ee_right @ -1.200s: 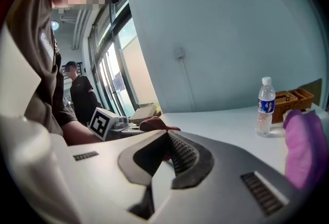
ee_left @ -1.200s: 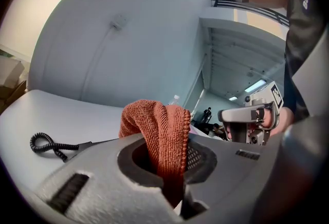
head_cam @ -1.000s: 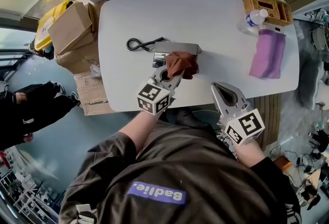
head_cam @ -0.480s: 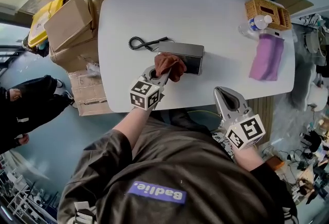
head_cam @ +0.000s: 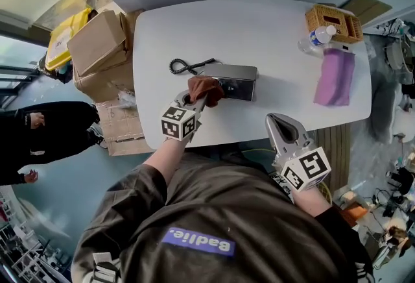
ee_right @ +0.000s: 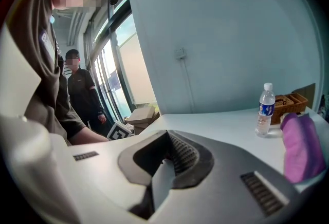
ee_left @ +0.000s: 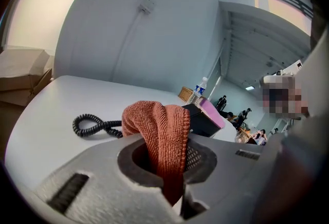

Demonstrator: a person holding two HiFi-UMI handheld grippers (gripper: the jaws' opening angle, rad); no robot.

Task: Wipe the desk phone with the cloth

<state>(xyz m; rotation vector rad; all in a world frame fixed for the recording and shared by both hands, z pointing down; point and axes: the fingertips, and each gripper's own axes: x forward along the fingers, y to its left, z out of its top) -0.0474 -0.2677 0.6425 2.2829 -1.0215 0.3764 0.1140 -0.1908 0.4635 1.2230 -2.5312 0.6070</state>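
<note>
A dark desk phone [head_cam: 235, 80] lies mid-table with its coiled cord [head_cam: 188, 66] trailing to the left. My left gripper [head_cam: 196, 100] is shut on a rust-red cloth [head_cam: 205, 89], which rests against the phone's left end. In the left gripper view the cloth [ee_left: 159, 135] bulges up out of the shut jaws, with the phone [ee_left: 201, 121] right behind it and the cord [ee_left: 95, 126] to the left. My right gripper [head_cam: 283, 126] hovers shut and empty over the table's near edge, apart from the phone. Its closed jaws fill the bottom of the right gripper view [ee_right: 159, 176].
A purple cloth [head_cam: 334, 77], a water bottle [head_cam: 314, 38] and a wicker basket [head_cam: 332, 21] sit at the white table's [head_cam: 272, 22] far right. Cardboard boxes [head_cam: 97, 41] stand off the left end. A person in black [head_cam: 45, 135] stands to the left.
My left gripper has dragged the cloth leftward along the phone, from its right half to its left end. The right gripper has stayed near the table's front edge.
</note>
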